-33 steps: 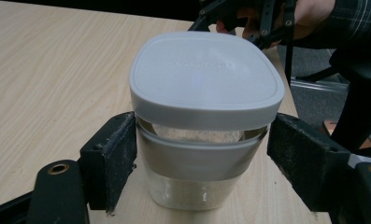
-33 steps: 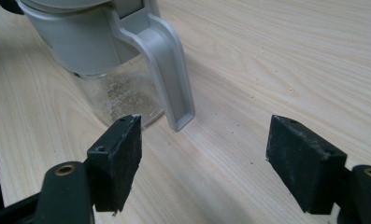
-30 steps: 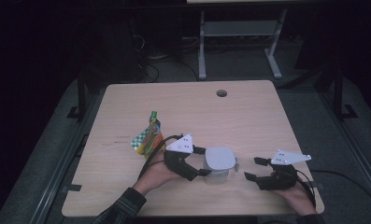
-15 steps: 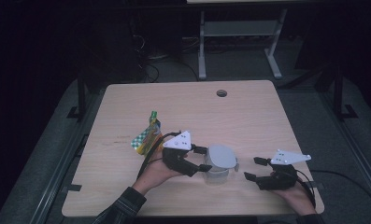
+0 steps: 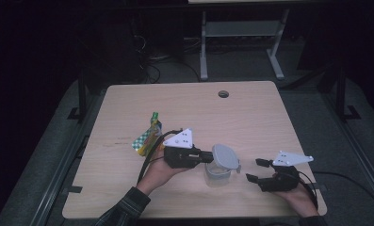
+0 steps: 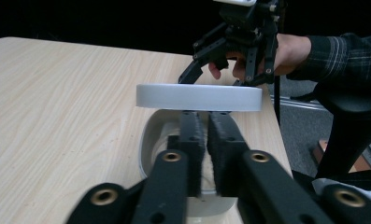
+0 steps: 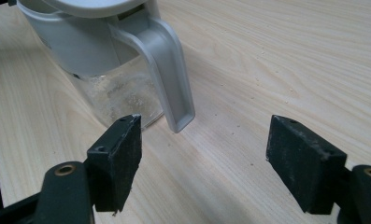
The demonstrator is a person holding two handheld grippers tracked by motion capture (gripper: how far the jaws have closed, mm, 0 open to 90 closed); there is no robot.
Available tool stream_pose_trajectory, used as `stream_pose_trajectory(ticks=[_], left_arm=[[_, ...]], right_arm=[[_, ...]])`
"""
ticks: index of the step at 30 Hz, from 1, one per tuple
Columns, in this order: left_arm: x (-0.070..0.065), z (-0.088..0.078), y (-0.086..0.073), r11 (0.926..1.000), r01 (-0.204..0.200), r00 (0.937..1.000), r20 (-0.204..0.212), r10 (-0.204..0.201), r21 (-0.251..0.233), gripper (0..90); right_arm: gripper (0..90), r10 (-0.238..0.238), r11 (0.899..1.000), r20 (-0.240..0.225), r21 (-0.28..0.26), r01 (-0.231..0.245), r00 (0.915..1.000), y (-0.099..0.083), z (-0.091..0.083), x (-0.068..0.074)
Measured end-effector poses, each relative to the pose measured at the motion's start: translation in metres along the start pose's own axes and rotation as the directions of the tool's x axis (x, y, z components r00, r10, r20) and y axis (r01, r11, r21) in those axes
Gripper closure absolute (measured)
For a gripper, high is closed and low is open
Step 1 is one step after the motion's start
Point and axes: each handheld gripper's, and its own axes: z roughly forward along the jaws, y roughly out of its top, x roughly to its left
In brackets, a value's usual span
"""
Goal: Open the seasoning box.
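The left tool [image 5: 208, 157] has just clamped shut on the lid [image 5: 225, 157], held lifted above the clear jug [image 5: 217, 173] near the counter's [image 5: 250, 122] front edge. The right tool [image 5: 254, 171] rests beside it, jaws wide open.

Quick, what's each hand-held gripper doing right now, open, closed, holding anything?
Left hand-held gripper: jaws have just been closing, now shut on the jug's lid, lifted at a tilt.
Right hand-held gripper: open, holding nothing.

Room: dim, bkgd near black. Table [image 5: 250, 117]: light wood top, round cable hole [image 5: 223, 94] nr far edge. Floor [image 5: 359, 141]: dark grey. White metal stand [image 5: 241, 33] beyond far edge; cables [image 5: 151, 66] on floor nr far-left corner.
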Motion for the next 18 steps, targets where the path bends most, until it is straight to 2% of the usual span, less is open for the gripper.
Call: stream_pose_trajectory(ticks=[1, 18], left_arm=[[0.000, 0.000, 0.001, 1.0000, -0.002, 1.0000, 0.004, 0.002, 0.001, 89.2], [0.002, 0.008, 0.017, 0.9998, 0.004, 0.9991, 0.043, -0.003, -0.019, 89.6]], right_arm=[[26.5, 0.000, 1.000, 0.000, 0.000, 0.000, 1.0000, 0.000, 0.000, 0.000], [26.5, 0.003, 1.000, -0.003, 0.001, -0.003, 1.0000, 0.000, 0.001, 0.000]])
